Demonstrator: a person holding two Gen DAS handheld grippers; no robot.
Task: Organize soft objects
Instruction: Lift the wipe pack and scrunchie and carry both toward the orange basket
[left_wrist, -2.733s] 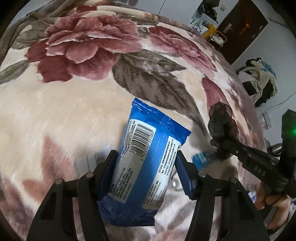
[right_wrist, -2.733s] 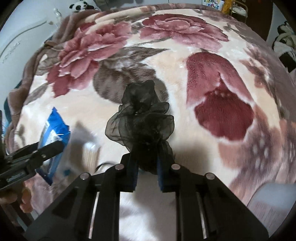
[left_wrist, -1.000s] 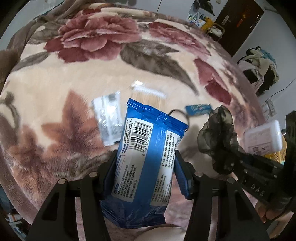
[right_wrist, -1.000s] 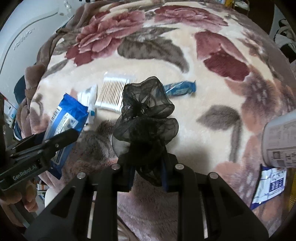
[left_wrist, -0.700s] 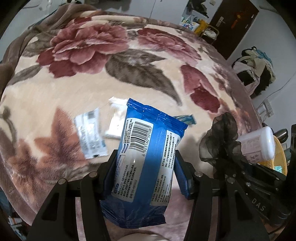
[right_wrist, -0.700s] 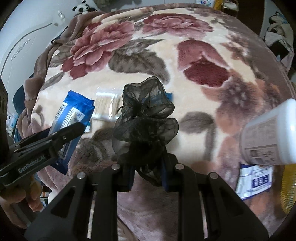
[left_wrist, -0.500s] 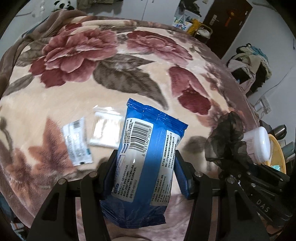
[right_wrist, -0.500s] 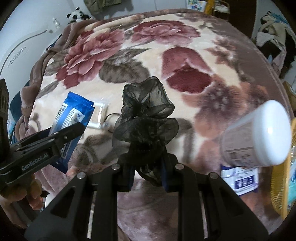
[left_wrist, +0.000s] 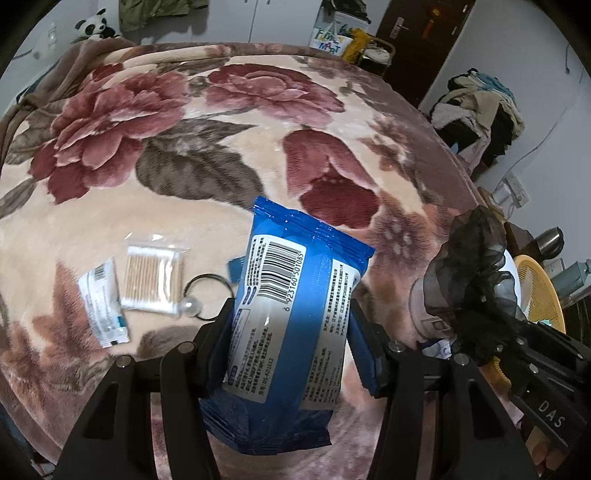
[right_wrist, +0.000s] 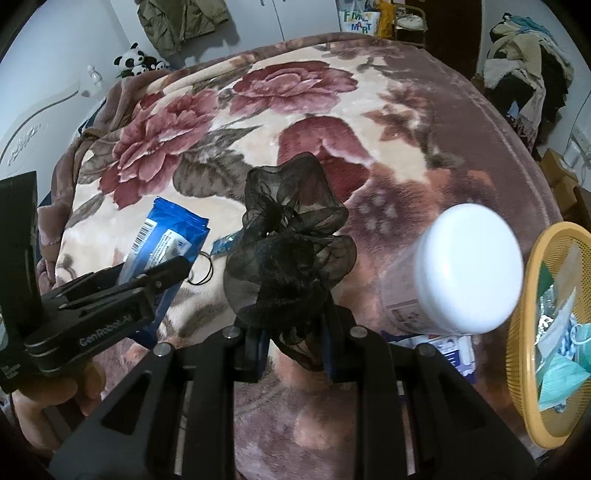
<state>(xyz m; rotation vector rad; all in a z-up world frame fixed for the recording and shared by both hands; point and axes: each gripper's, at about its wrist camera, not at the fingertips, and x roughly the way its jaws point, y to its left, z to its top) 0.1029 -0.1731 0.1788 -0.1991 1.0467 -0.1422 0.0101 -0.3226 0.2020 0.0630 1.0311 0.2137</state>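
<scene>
**Both Grippers Loaded Above the Floral Blanket**

Seen through the left wrist camera, from left to right: a small white sachet (left_wrist: 103, 308) lying at centre left on the floral blanket (left_wrist: 207, 122), just beside a clear pack of cotton swabs (left_wrist: 153, 282). Next to that pack, a black hair tie with a pearl bead (left_wrist: 195, 304). At centre frame, the left gripper (left_wrist: 291, 343) with jaws pinching a blue wet-wipes pack (left_wrist: 291, 314) by its sides, barcode up, held off the blanket. At right, a black organza scrunchie (left_wrist: 469, 280) sticking up from the right gripper, with a yellow mesh basket (left_wrist: 539, 288) behind it at the right edge.

Seen through the right wrist camera: at lower left, a hand (right_wrist: 55, 395) gripping the left tool. At centre, the right gripper (right_wrist: 291, 347) with jaws nearly pressed together, clamping the scrunchie's lower folds. Further right, a white-lidded plastic jar (right_wrist: 465, 273) lying on its side on the blanket. At the right edge, the basket with teal face masks (right_wrist: 561, 369) inside.
</scene>
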